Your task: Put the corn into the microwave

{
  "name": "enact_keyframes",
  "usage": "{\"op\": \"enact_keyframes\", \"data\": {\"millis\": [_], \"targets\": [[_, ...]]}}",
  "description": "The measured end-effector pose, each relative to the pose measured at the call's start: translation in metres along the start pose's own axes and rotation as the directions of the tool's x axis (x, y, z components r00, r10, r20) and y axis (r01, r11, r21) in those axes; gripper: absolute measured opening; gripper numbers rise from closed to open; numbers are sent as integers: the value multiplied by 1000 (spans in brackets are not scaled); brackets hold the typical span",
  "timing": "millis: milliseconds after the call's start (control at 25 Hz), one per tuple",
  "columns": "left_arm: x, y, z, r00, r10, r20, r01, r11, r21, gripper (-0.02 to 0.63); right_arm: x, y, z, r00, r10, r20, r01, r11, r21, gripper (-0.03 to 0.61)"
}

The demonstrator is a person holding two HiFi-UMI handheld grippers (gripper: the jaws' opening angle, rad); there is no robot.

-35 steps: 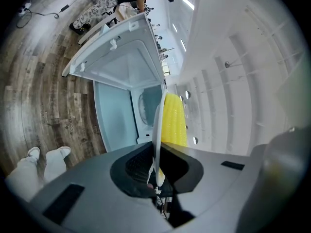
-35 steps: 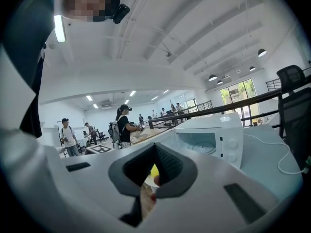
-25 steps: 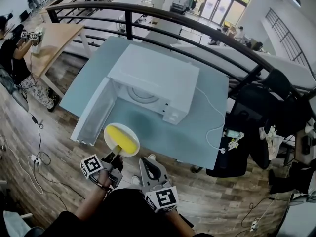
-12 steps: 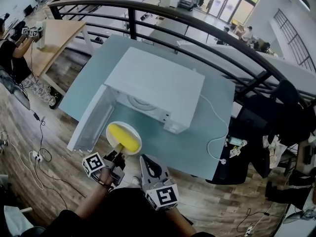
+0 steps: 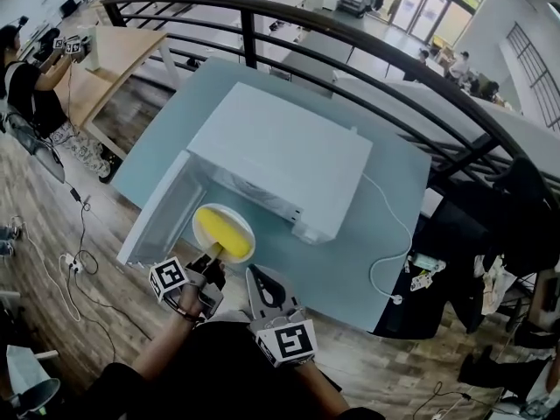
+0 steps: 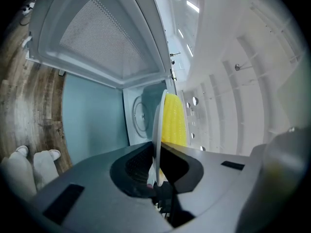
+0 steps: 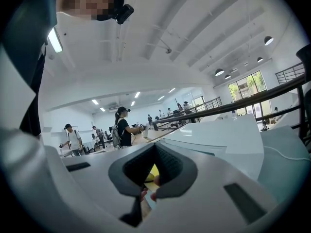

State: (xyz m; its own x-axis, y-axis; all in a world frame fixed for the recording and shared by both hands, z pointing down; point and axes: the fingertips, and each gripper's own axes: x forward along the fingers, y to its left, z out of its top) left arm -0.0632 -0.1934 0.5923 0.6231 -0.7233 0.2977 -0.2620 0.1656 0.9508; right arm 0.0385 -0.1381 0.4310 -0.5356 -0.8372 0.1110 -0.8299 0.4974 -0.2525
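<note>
my left gripper (image 5: 213, 255) pinched the plate (image 5: 198, 226) rim, corn (image 5: 223, 233) on it, microwave (image 5: 289, 160) mouth at 12 o'clock, door (image 5: 157, 217) open; not yet inside. right gripper (image 5: 261, 289) pressed together, empty.

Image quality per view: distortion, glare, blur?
Head view: heavy fisheye, railing bows; corn sharp. Left gripper view: dark vignette, microwave wall washed out at right. Right gripper view: vignette, ceiling lamps glaring.

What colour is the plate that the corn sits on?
White: the plate shows best in the head view.
</note>
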Motion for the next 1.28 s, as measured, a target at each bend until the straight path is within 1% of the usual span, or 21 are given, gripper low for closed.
{"op": "enact_keyframes", "data": {"millis": [120,280,600,760,960,1280], "targets": [[8,0,0,1000,-4,19,5,1000,-13,29,0,-5,2,1000,22,6,-22,1000,-3,8],[19,-2,0,999,11,35,-10,1000,-29,29,0,-11,5,999,43,4,-43,999,-19,8],[37,10,7,998,23,60,-19,998,-58,29,1,-18,0,998,61,-25,-61,998,-10,8],[54,17,16,998,24,59,-21,998,-54,29,10,-24,-2,998,57,-32,-58,998,-9,8],[73,28,23,998,33,56,-29,997,-67,31,22,-32,-6,998,45,-46,-46,999,-18,8],[101,45,32,997,63,39,-60,996,-64,31,41,-42,-10,996,37,-80,-39,999,-18,8]]}}
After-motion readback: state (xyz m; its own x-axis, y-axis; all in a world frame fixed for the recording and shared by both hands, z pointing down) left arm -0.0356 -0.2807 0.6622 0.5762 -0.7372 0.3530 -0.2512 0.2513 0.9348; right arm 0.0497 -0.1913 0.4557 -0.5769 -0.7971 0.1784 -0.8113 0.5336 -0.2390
